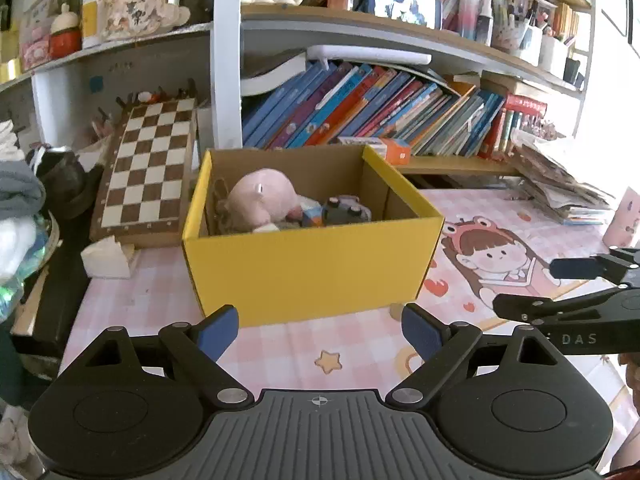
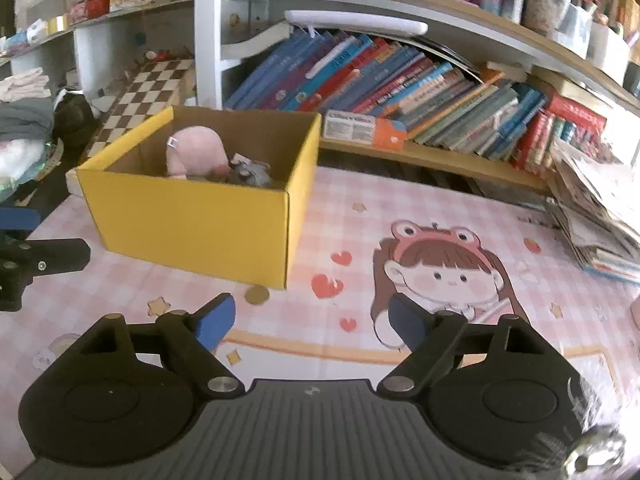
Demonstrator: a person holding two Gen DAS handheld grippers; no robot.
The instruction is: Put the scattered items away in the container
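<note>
Nearest us, our left tool (image 1: 320, 330) and right tool (image 2: 310, 320) both hang released above the pink checked worktop (image 1: 160, 300), with nothing between their blue pads. Just beyond lies a small round coin (image 2: 257, 294), close to the yellow box's near corner; it looks thin, hard and slippery, so we would pinch its edges. Farther on, the yellow box (image 1: 312, 272) stands open, already holding a pink plush toy (image 1: 260, 196), soft and light, and a grey toy (image 1: 344, 210) beside it. Behind them, books (image 1: 360, 108) fill the shelf.
</note>
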